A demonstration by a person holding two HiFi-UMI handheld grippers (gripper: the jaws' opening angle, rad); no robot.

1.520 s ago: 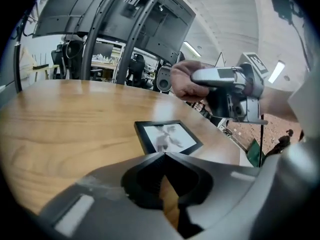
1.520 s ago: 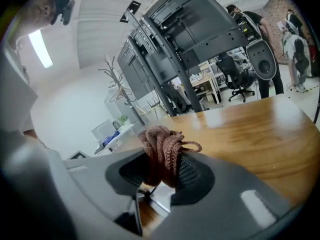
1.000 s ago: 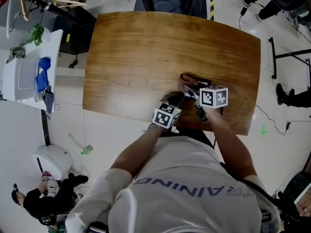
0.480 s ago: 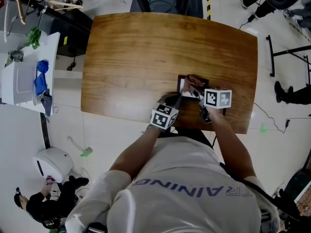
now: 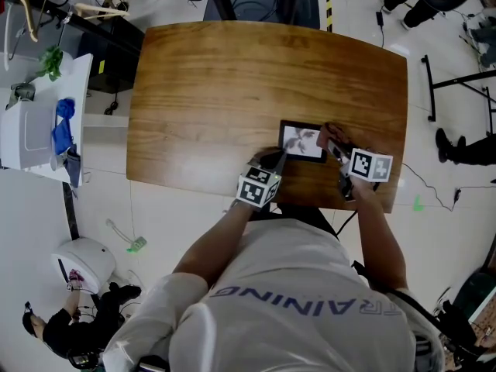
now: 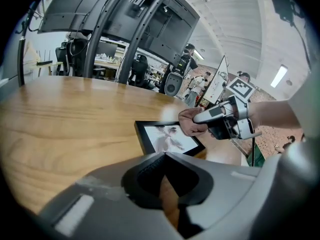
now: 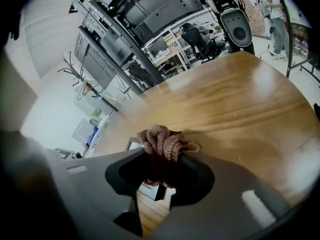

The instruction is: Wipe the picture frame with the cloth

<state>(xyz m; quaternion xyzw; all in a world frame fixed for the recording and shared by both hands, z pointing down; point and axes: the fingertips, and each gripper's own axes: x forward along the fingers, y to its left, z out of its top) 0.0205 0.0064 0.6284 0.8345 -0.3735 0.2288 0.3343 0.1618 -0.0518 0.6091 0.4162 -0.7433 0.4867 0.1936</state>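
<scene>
One picture frame (image 5: 303, 142), one cloth (image 7: 162, 142) clamped in right gripper (image 7: 161, 168)

picture frame (image 5: 302, 142): black-rimmed, laid flat near the counter's (image 5: 217, 76) near right corner | cloth (image 7: 162, 141): brown, bunched, clamped in the right gripper (image 7: 164, 166), at the frame's right end

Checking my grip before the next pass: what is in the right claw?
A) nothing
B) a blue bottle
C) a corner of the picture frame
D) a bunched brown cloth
D: in the right gripper view the right claw is closed on a bunched brown cloth, which sticks out past its tips over the wooden table.
</scene>
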